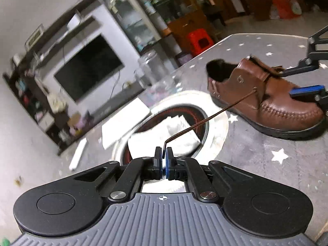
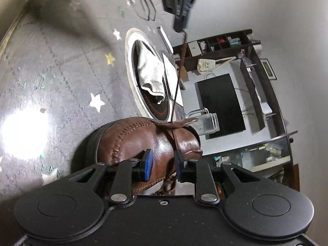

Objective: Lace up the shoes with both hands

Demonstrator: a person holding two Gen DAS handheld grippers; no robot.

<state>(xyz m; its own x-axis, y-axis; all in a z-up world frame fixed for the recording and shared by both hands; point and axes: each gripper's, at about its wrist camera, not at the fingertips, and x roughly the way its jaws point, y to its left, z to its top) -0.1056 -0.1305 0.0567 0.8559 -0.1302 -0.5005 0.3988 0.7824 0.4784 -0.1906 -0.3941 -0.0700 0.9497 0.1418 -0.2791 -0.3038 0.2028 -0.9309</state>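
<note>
Left gripper (image 1: pixel 163 153) pinches lace (image 1: pixel 215 114) end — shoe (image 1: pixel 266 94) well apart; right gripper (image 2: pixel 163 160) parted over vamp.

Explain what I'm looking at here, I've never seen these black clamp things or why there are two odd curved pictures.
Each picture comes from a wide-angle camera mounted on a hand-held gripper that a person carries, one per hand, looking along its two fingers. The left hand-held gripper is shut on the tip of a brown shoelace, pulled taut from a brown leather shoe. The right hand-held gripper sits over the shoe's top with its jaws apart, straddling the leather. The shoe stands on a grey star-patterned table cover, beside a round cooktop with a white cloth on it.
</note>
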